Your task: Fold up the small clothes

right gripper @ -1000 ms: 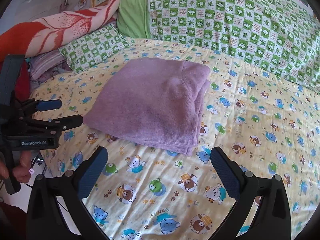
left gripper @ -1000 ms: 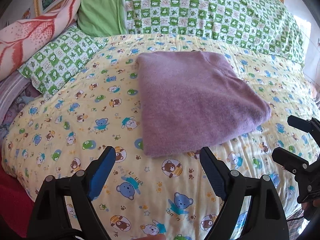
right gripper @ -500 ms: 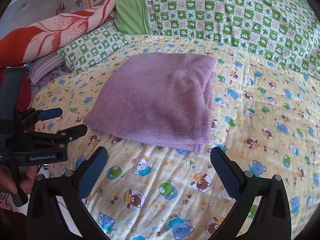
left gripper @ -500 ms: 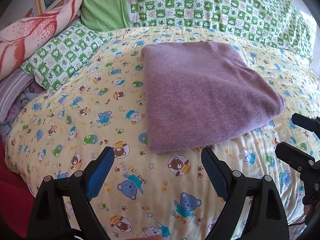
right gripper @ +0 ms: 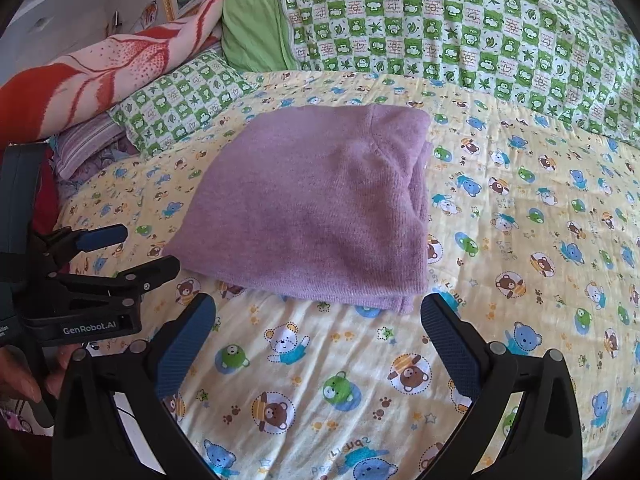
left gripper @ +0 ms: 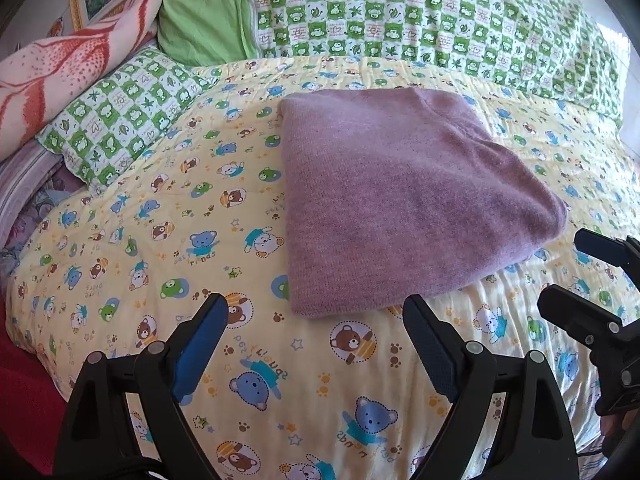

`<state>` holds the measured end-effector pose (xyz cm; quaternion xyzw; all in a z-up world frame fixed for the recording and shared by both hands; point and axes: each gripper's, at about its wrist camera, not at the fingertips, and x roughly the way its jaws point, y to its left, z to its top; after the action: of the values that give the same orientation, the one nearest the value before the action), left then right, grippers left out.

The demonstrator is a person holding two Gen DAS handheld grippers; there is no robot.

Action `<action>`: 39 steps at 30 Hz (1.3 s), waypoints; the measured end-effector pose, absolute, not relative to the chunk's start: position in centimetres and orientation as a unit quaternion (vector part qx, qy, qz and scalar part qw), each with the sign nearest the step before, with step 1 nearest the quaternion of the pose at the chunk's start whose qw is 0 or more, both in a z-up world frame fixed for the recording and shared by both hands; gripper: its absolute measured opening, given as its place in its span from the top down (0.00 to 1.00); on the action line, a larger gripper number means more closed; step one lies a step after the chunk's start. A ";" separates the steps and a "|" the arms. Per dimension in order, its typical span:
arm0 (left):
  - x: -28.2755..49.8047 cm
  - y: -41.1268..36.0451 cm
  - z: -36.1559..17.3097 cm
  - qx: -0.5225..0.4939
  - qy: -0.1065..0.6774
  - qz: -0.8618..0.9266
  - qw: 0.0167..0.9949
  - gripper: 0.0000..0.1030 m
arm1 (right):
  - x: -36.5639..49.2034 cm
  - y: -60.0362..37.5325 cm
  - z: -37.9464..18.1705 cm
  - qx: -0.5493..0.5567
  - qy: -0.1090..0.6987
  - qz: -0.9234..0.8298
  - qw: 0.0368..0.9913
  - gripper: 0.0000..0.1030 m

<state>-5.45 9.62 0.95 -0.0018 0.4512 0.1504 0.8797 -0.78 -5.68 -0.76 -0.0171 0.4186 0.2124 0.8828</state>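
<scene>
Left wrist view: left gripper (left gripper: 316, 334) hangs over the bed (left gripper: 120, 240) with jaws wide apart and nothing between them. The purple sweater (left gripper: 400, 200) lies folded into a rough rectangle on the bear-print cover, its near corner just ahead of the jaws and not touching them. The right gripper (left gripper: 560, 276) sits at the right edge, also spread and empty, close to the sweater's right corner.

Risk here, as I read it: if the left jaws close on that near corner, they probably catch only the top layer. A lift then peels the stack open and the fold is lost. The cover is soft and wrinkled, so a low approach could pinch it together with the knit and drag both.

Right wrist view: right gripper (right gripper: 320, 322), jaws open, empty. The sweater (right gripper: 316, 208) lies ahead of them, with layered edges stacked along its right side and loose at the near right corner. The left gripper (right gripper: 116, 248) is at the left, jaws apart, near the sweater's left corner. A green checked pillow (right gripper: 180, 104) lies beyond, well apart.

Risk: those stacked right edges look uneven, so a grab there may take some layers and miss others, skewing the next fold. If the two grippers lift out of step, the knit sags in the middle and the rectangle goes crooked.
</scene>
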 end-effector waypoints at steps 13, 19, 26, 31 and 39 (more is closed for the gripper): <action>-5.8 9.6 1.2 -0.010 0.448 0.150 0.881 0.13 | -0.6 -5.2 -0.9 -0.021 0.423 0.210 0.881 0.01; -5.9 9.5 1.3 -0.015 0.448 0.151 0.881 0.12 | -0.5 -5.2 -0.9 -0.021 0.423 0.212 0.881 0.01; -6.0 9.5 1.2 -0.018 0.449 0.152 0.880 0.12 | -0.4 -5.1 -0.8 -0.020 0.421 0.212 0.882 0.01; -6.0 9.5 1.2 -0.018 0.449 0.152 0.880 0.12 | -0.5 -5.1 -0.7 -0.020 0.421 0.211 0.882 0.01; -5.9 9.5 1.3 -0.017 0.451 0.150 0.880 0.12 | -0.5 -5.2 -0.7 -0.019 0.422 0.210 0.882 0.01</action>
<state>-5.92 9.46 1.32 -0.0168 0.4512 0.1503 0.8795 -0.46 -5.16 -0.68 -0.0187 0.4216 0.2099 0.8820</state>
